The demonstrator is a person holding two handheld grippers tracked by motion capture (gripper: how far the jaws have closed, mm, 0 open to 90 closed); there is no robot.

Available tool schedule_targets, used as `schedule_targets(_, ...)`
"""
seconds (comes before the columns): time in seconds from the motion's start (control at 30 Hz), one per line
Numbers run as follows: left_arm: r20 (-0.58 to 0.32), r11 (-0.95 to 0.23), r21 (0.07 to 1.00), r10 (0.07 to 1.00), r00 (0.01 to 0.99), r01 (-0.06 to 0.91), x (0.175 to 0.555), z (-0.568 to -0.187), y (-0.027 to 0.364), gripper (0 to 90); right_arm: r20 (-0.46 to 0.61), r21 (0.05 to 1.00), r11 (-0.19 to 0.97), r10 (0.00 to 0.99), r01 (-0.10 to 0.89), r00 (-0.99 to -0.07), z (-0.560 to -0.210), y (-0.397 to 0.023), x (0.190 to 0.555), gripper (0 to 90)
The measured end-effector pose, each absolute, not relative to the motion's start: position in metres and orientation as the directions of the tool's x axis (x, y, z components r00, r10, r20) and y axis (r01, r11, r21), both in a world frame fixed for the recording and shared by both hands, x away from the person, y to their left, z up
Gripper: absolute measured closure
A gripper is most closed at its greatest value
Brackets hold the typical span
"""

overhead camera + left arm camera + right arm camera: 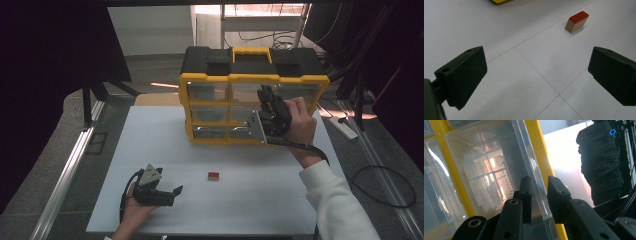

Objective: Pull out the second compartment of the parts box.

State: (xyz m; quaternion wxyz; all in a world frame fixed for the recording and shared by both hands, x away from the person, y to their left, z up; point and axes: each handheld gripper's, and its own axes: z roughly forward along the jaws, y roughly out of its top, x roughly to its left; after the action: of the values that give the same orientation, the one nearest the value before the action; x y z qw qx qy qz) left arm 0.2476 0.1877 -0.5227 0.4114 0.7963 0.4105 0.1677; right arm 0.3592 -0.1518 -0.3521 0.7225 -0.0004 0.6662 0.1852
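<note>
Centrally, right gripper (pixel 539 200) clamps the clear drawer (pixel 499 170) edge of the yellow organizer (pixel 250 77); lower left, left gripper (pixel 167 192) gapes empty near the red block (pixel 577 21).

White table (pixel 150 145) being crossed by thin seam lines. Aluminium rail (pixel 66 170) being run along floor left of table. White power strip (pixel 343 127) being kept on floor right of table, with black cable loop (pixel 381 167) being left near it. Dark curtain (pixel 45 75) being hung at left.
</note>
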Motion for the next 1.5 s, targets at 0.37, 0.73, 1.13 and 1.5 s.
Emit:
schedule_targets(0.37,-0.07,-0.326,0.792,0.791,0.608,0.516,0.248,-0.523,0.187,2.2,-0.964,0.24,0.932,0.262,-0.271,0.045,-0.352,-0.152,0.355,74.1)
schedule_targets(0.73,-0.066,-0.332,0.79,0.791,0.609,0.516,0.248,-0.523,0.187,2.2,-0.962,0.25,0.93,0.269,-0.27,0.036,-0.352,-0.153,0.35,73.7)
schedule_targets(1.13,-0.067,-0.331,0.79,0.79,0.61,0.516,0.248,-0.523,0.187,2.2,-0.964,0.245,0.93,0.264,-0.273,0.034,-0.353,-0.154,0.348,73.6)
schedule_targets(1.5,-0.067,-0.329,0.791,0.791,0.608,0.515,0.247,-0.523,0.187,2.2,-0.964,0.245,0.93,0.265,-0.275,0.035,-0.354,-0.154,0.345,73.7)
